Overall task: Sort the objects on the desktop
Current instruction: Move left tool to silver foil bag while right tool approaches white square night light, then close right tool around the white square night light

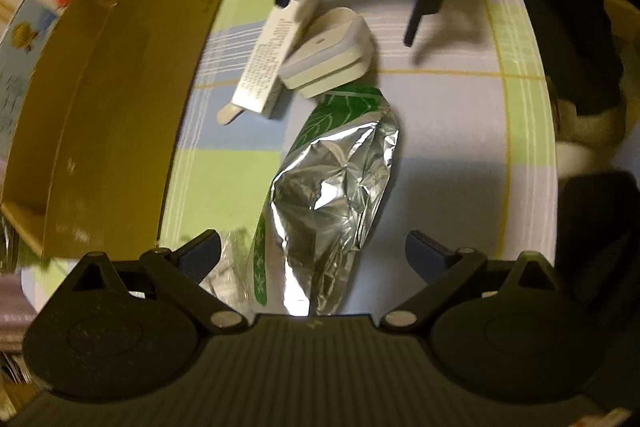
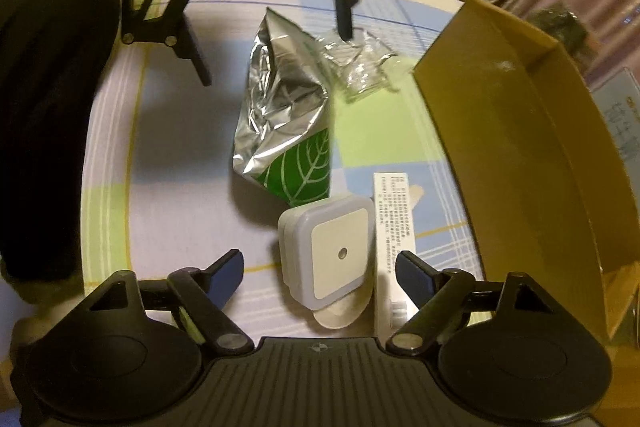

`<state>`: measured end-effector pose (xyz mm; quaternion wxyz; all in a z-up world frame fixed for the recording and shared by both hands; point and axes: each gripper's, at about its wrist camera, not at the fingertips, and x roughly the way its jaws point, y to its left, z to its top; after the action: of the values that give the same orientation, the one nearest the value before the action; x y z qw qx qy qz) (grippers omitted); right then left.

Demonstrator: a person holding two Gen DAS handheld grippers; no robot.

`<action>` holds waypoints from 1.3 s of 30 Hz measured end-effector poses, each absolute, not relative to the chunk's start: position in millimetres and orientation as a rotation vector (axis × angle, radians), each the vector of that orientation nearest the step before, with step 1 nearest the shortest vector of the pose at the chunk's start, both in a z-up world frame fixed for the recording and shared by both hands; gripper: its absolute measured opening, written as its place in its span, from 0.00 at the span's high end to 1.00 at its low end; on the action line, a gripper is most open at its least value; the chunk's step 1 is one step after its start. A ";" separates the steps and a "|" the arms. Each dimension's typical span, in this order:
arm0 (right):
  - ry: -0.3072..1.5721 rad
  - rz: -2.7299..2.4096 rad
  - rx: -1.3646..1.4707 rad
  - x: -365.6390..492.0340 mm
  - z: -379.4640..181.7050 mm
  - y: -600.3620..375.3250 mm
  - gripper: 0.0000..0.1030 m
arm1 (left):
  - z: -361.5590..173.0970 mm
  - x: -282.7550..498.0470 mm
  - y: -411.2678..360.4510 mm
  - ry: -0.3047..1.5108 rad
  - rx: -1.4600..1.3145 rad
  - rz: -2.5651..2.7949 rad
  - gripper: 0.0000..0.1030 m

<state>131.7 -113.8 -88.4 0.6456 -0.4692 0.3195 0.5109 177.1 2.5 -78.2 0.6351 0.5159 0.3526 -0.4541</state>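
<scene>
A crumpled silver foil bag (image 1: 332,187) (image 2: 280,107) with a green leaf print lies on the checked tablecloth (image 1: 448,131). My left gripper (image 1: 312,251) (image 2: 276,47) hangs open over its near end, fingers on either side and not touching. A white square night light (image 2: 340,251) (image 1: 332,55) lies beside a long white printed box (image 2: 394,211) (image 1: 264,63). Above them is my right gripper (image 2: 320,263) (image 1: 348,11), open, with the night light between its fingers and one finger over the box. A clear crumpled wrapper (image 2: 360,67) lies next to the bag.
An open cardboard box (image 1: 112,107) (image 2: 520,147) stands at the table's edge close to the objects. A flat wooden stick (image 1: 230,115) pokes out from under the white box. A dark sleeve (image 2: 48,107) fills the side opposite the cardboard box. Cluttered cartons lie beyond the table.
</scene>
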 end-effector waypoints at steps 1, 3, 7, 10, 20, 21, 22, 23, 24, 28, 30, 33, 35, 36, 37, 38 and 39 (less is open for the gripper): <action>0.723 1.171 -1.075 133.3 -90.8 -113.0 0.22 | -81.4 178.7 0.6 0.808 1.192 -1.054 0.06; 0.727 1.183 -1.087 136.5 -94.6 -111.1 0.22 | -86.4 182.2 -1.9 0.815 1.204 -1.082 0.07; 0.747 1.214 -1.091 144.9 -100.4 -107.0 0.22 | -95.1 190.6 -6.5 0.842 1.202 -1.131 0.09; 0.764 1.249 -1.078 148.9 -101.4 -104.4 0.23 | -98.4 194.1 -8.9 0.844 1.196 -1.160 0.09; 0.755 1.317 -1.075 165.8 -104.4 -89.7 0.23 | -108.2 209.5 -9.0 0.862 1.165 -1.199 0.09; 0.756 1.326 -1.080 168.0 -104.6 -87.8 0.23 | -110.2 209.4 -10.5 0.864 1.166 -1.202 0.09; 0.760 1.339 -1.088 170.0 -104.7 -85.5 0.23 | -111.6 210.0 -10.6 0.866 1.168 -1.207 0.09; 0.765 1.352 -1.095 171.1 -104.9 -83.7 0.23 | -112.4 209.9 -10.5 0.865 1.170 -1.212 0.09; 0.777 1.368 -1.106 172.5 -105.6 -81.1 0.23 | -112.0 211.1 -9.6 0.865 1.168 -1.216 0.09; 0.803 1.407 -1.180 172.9 -111.8 -70.3 0.23 | -113.4 217.2 -7.9 0.876 1.146 -1.220 0.09; 0.822 1.401 -1.199 176.5 -115.8 -67.8 0.23 | -114.0 220.3 -7.0 0.886 1.137 -1.227 0.09; 0.873 1.372 -1.211 185.5 -122.4 -66.4 0.23 | -115.2 224.2 -6.2 0.891 1.140 -1.238 0.09; 0.918 1.370 -1.178 192.2 -122.5 -65.8 0.24 | -116.3 228.1 -6.7 0.903 1.135 -1.242 0.09; 0.932 1.371 -1.161 194.2 -122.1 -65.9 0.27 | -116.7 229.9 -7.0 0.909 1.129 -1.246 0.09; 0.946 1.372 -1.143 196.3 -121.7 -65.9 0.30 | -116.9 231.7 -7.4 0.915 1.120 -1.252 0.09; 0.952 1.364 -1.133 197.9 -121.4 -65.8 0.37 | -117.2 233.7 -7.9 0.924 1.110 -1.260 0.09; 0.962 1.356 -1.122 200.2 -121.2 -65.9 0.38 | -117.6 235.1 -8.4 0.931 1.104 -1.265 0.09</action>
<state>200.2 -65.9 -121.2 0.5378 -0.4717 0.4042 0.5700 235.1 -8.4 -117.6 0.5735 0.4709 0.3973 -0.5399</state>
